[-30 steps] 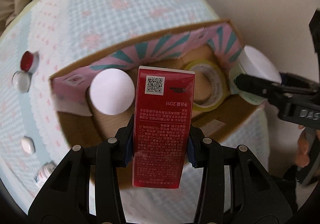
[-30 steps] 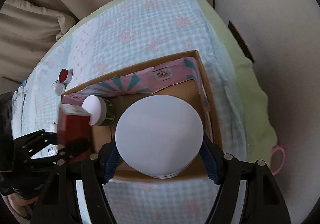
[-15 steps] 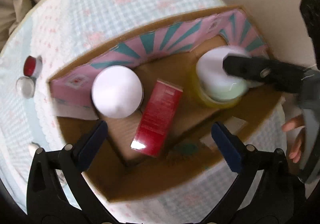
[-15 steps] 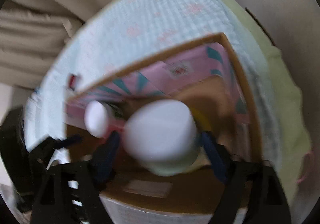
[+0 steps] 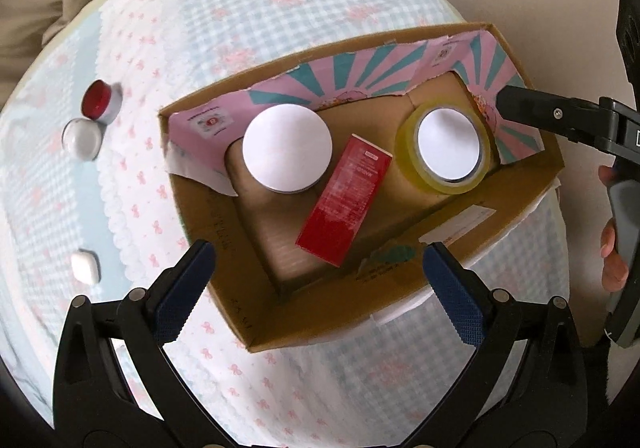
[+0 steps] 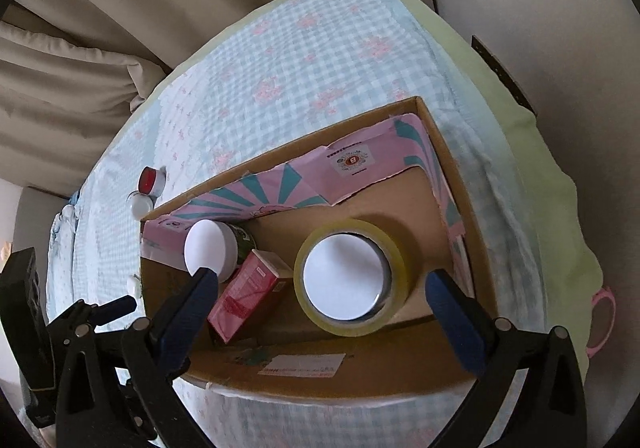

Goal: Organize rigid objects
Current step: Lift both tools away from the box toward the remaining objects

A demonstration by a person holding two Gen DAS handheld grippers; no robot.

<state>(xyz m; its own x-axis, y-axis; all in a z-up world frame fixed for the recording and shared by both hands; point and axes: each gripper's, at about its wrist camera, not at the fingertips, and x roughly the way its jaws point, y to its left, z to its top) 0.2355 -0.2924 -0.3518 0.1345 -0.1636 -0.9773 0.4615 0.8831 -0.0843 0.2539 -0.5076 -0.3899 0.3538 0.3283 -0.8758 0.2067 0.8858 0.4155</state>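
Left tool [image 5: 316,280] spread wide and empty, right tool [image 6: 322,298] jaws opening with nothing pressed, red box [image 5: 345,200] laid in cardboard box [image 5: 400,312], white-lidded jar [image 6: 343,280] ringed by tape roll [image 6: 396,248]

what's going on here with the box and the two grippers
A person with a gripper in each hand is packing small items into a cardboard box on a gingham-covered surface. The red carton lies inside between a white-lidded jar and a second white-lidded jar sitting inside a tape roll. The left gripper is open and empty; the right gripper's jaws are opening, nothing between them. A few small items remain outside.
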